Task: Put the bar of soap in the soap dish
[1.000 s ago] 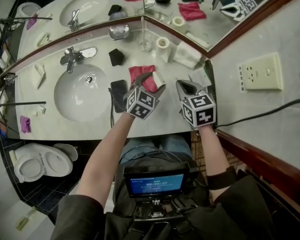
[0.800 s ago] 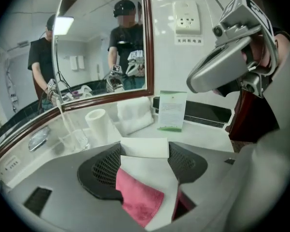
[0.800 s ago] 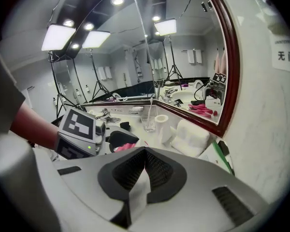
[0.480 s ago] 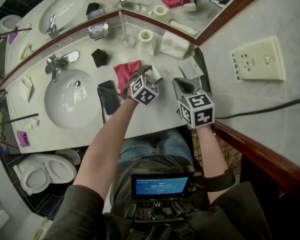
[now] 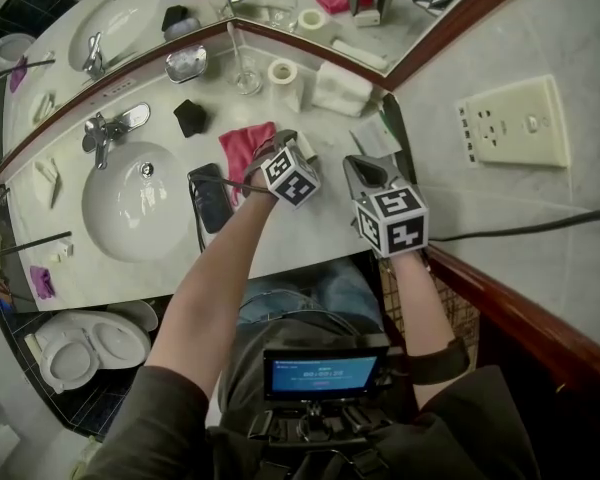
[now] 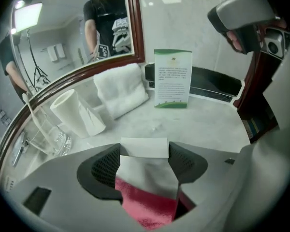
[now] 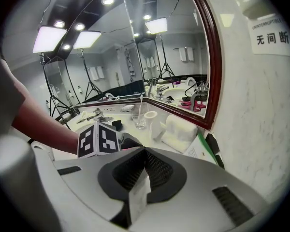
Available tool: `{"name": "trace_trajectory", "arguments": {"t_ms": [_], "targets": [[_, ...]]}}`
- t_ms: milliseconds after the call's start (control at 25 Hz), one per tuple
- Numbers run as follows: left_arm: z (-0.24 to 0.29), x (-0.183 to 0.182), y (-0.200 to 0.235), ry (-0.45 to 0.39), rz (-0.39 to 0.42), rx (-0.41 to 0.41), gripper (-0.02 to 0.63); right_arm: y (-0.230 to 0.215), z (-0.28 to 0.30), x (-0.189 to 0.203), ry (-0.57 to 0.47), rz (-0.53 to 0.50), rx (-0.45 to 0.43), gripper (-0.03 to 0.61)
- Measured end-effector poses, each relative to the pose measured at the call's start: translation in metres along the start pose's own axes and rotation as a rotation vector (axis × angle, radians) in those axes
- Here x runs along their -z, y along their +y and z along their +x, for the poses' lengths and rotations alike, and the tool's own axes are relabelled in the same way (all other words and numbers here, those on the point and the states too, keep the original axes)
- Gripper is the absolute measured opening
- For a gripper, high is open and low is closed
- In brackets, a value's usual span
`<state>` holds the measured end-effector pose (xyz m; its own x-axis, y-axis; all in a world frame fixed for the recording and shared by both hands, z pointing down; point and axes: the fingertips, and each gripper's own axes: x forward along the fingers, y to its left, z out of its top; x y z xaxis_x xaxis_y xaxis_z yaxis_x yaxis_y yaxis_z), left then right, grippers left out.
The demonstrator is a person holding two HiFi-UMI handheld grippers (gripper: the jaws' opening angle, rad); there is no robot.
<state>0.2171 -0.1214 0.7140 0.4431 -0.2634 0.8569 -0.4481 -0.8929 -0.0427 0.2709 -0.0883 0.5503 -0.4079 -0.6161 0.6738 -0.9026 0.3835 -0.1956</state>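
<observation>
Left hand-held gripper is clamping the bar of soap between wide-set jaws, over the pink cloth on the surface. Right hand-held gripper is sitting fully closed, empty. Soap dish is sitting by the mirror, well apart from the soap. Glass nearby is holding a thin white stick.

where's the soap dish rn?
Head view, upper left: the soap dish sits at the back of the counter against the mirror, between the faucet and the glass, just behind the small black item.
</observation>
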Motion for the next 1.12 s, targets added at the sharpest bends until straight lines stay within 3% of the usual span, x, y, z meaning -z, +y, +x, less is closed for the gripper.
{"name": "trace_trajectory", "arguments": {"t_ms": [120, 520, 720, 1120], "targets": [[-0.003, -0.004, 0.001, -0.020, -0.022, -0.006, 0.353, 0.001, 0.000, -0.003, 0.000, -0.008, -0.005, 0.015], [-0.053, -0.039, 0.007, -0.153, -0.018, -0.056, 0.356, 0.006, 0.000, -0.013, -0.012, -0.028, -0.014, 0.015], [-0.112, -0.062, 0.011, -0.275, -0.047, -0.081, 0.346, 0.002, -0.006, -0.017, -0.024, -0.030, 0.000, 0.015], [-0.259, -0.083, 0.033, -0.534, -0.152, -0.188, 0.115, -0.008, -0.013, -0.025, -0.043, -0.041, 0.015, 0.015]]}}
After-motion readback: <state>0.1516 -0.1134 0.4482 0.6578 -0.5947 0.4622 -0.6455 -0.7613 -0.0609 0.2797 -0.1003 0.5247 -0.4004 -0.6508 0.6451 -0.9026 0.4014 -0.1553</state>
